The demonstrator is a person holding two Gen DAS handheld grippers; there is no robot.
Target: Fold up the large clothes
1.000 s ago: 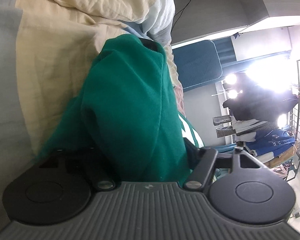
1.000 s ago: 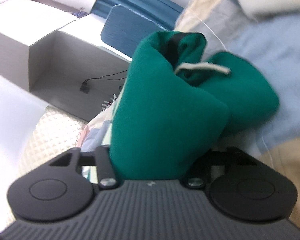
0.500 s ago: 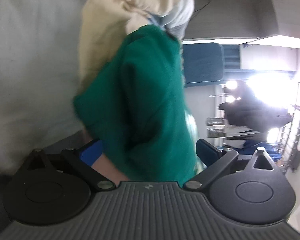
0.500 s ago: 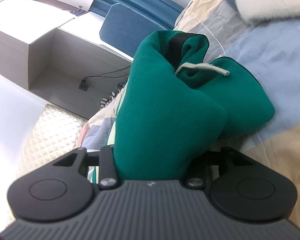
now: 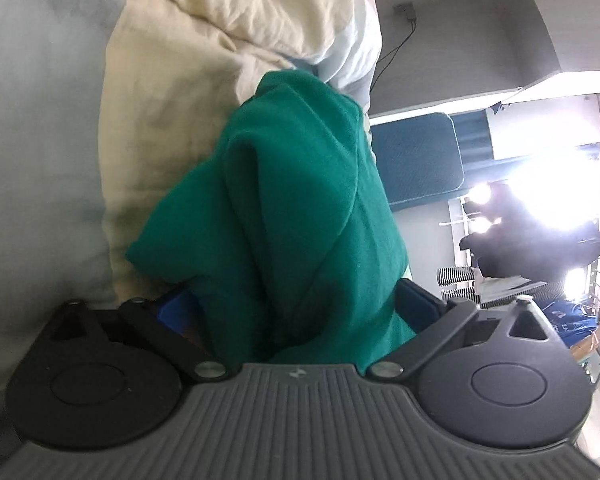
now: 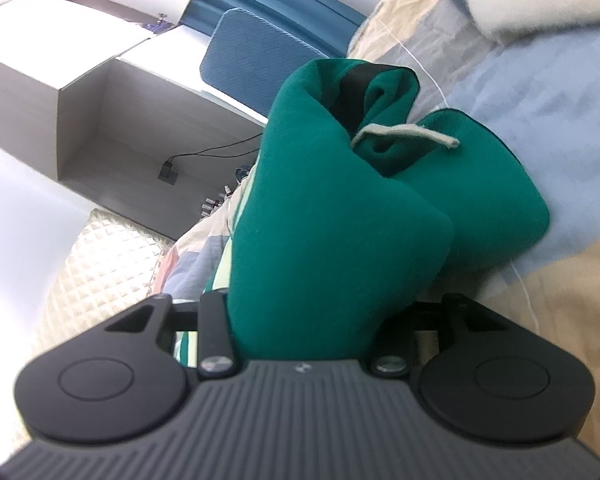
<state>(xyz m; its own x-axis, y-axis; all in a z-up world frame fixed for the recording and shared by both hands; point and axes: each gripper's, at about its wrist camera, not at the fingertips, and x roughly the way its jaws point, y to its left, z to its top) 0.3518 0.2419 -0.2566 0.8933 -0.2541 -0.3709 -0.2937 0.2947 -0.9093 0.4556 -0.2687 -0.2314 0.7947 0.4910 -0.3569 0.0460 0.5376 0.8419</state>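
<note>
A large green hooded garment (image 5: 292, 208) is bunched between the fingers of my left gripper (image 5: 296, 312), which is shut on it; the cloth hides most of both fingers. In the right wrist view the same green garment (image 6: 332, 232) fills my right gripper (image 6: 312, 320), which is shut on a thick fold. A pale drawstring (image 6: 404, 134) lies across the top of the fold. The garment hangs over a bed with cream and light blue bedding (image 6: 540, 88).
A rumpled cream duvet (image 5: 228, 28) lies behind the garment. A blue chair back (image 5: 416, 160) and a clothes rack (image 5: 540, 248) stand by the bright window. White shelves (image 6: 100, 92) and a quilted headboard (image 6: 100, 264) are beside the bed.
The left gripper has swung over the bed with the garment; its bunch looks shorter and nearer the duvet. The right gripper has held nearly still with its fold.
</note>
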